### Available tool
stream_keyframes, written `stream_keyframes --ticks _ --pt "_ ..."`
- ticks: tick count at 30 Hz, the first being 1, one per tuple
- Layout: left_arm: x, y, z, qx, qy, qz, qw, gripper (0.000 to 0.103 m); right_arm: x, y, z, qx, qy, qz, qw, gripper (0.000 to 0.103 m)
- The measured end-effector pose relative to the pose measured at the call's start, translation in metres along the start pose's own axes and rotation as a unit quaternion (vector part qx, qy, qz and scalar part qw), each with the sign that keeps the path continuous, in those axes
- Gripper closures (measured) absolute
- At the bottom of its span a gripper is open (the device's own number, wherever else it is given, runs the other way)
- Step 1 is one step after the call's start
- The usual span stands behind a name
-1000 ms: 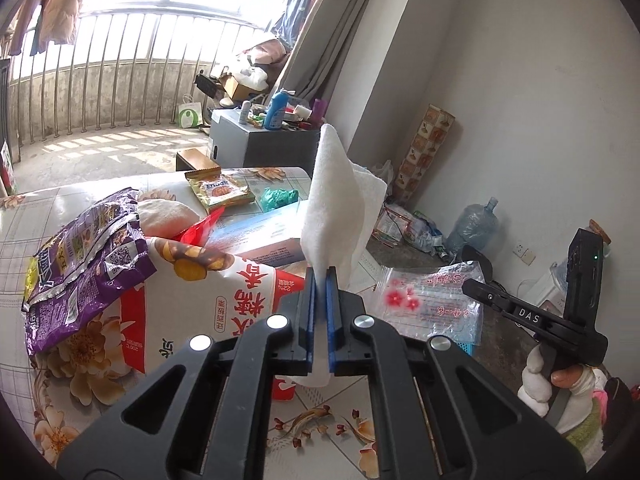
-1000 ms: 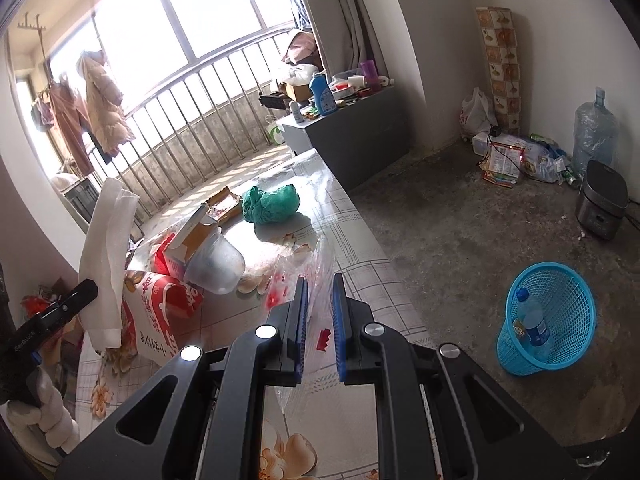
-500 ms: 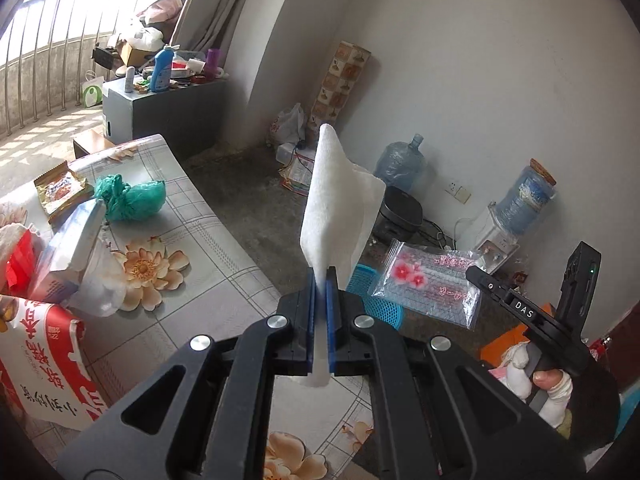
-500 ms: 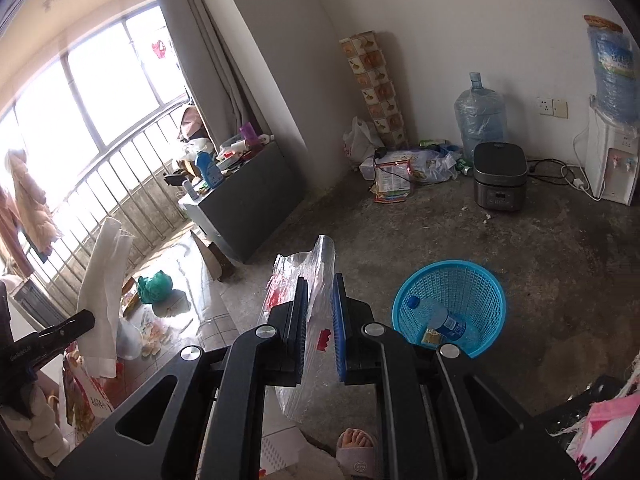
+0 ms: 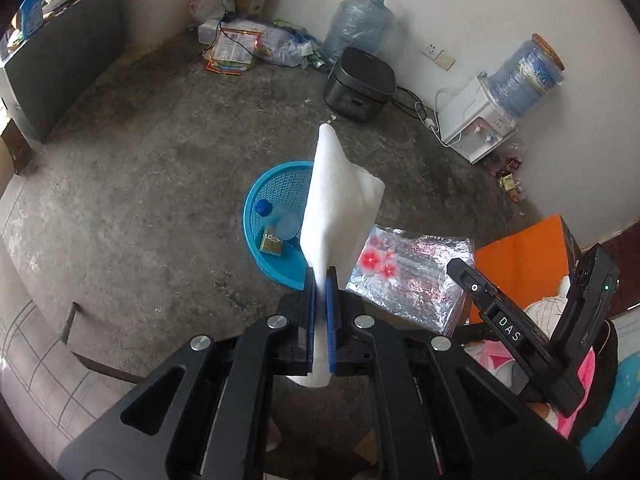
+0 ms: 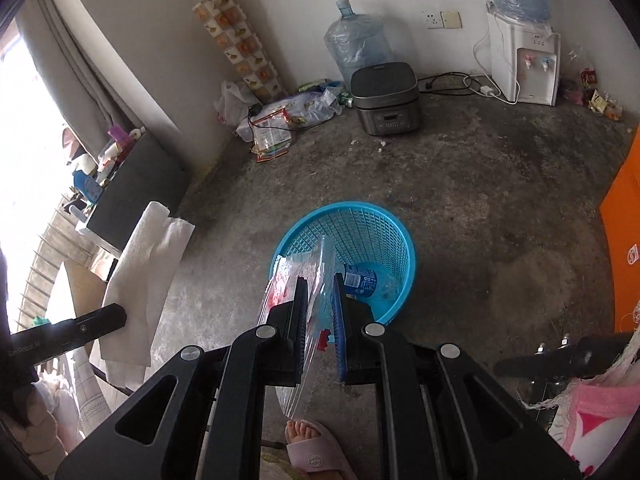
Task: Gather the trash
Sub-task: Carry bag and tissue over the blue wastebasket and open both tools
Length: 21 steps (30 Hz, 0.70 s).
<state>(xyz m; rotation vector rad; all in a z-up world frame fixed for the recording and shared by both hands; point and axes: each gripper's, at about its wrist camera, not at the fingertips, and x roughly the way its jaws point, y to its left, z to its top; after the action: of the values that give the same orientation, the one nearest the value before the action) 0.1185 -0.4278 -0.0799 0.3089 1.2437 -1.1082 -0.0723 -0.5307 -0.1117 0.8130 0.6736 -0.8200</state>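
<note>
The left gripper [image 5: 319,276] pinches a white tissue [image 5: 336,208] that stands up from the pressed-together blue pads and hides the right half of the blue basket [image 5: 276,196] on the concrete floor [image 5: 140,184]. The right gripper [image 6: 320,292] is clamped on a clear plastic bag [image 6: 308,280] with red print; the bag runs up between the pads and overlaps the basket's [image 6: 360,232] near-left rim. In the right wrist view the basket sits dead ahead at 12 o'clock of the fingers, with a bottle [image 6: 360,280] lying inside; the left wrist view also shows a small yellow carton [image 5: 272,245] beside the bottle [image 5: 276,216]. Past the basket, a dark rice cooker [image 6: 386,98] stands at about 1 o'clock by the wall, a big water jug [image 6: 358,46] behind it, and a water dispenser [image 6: 524,68] at 2 o'clock with cables on the floor. At 11 o'clock lies a heap of bags and wrappers [image 6: 288,116] beneath a tall patterned box [image 6: 240,40]. A dark cabinet [image 6: 136,188] stands at 10 o'clock, an orange panel [image 6: 624,232] at 3 o'clock. A slippered foot [image 6: 312,448] shows at 6 o'clock, under the fingers. Nothing lies on the floor between the grippers and the basket.
</note>
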Motion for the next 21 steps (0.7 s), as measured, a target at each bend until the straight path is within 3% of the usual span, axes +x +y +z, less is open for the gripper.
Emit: stream_keyframes --ticks 7,9,11,14,21 --pt "0.129 0.0 0.038 -0.023 0.114 0.013 0.9931 0.099 0.1 -0.026 0.009 0.035 0.075 -0.043 0.996 0.089" --pt "0.158 0.004 0.044 -0.043 0.147 0.009 0.9882 0.09 0.125 -0.029 0.013 0.048 0.094 -0.05 0.993 0.088" --pt "0.176 0.012 0.052 -0.068 0.161 0.005 0.9846 0.071 0.148 -0.034 0.018 0.066 0.113 -0.039 0.991 0.079" --pt "0.18 0.021 0.059 -0.087 0.156 0.002 0.9838 0.066 0.165 -0.038 0.022 0.09 0.126 -0.039 0.987 0.066" --pt "0.128 0.024 0.081 -0.099 0.082 -0.017 0.9916 0.062 0.146 -0.032 0.024 0.092 0.092 -0.01 0.991 0.066"
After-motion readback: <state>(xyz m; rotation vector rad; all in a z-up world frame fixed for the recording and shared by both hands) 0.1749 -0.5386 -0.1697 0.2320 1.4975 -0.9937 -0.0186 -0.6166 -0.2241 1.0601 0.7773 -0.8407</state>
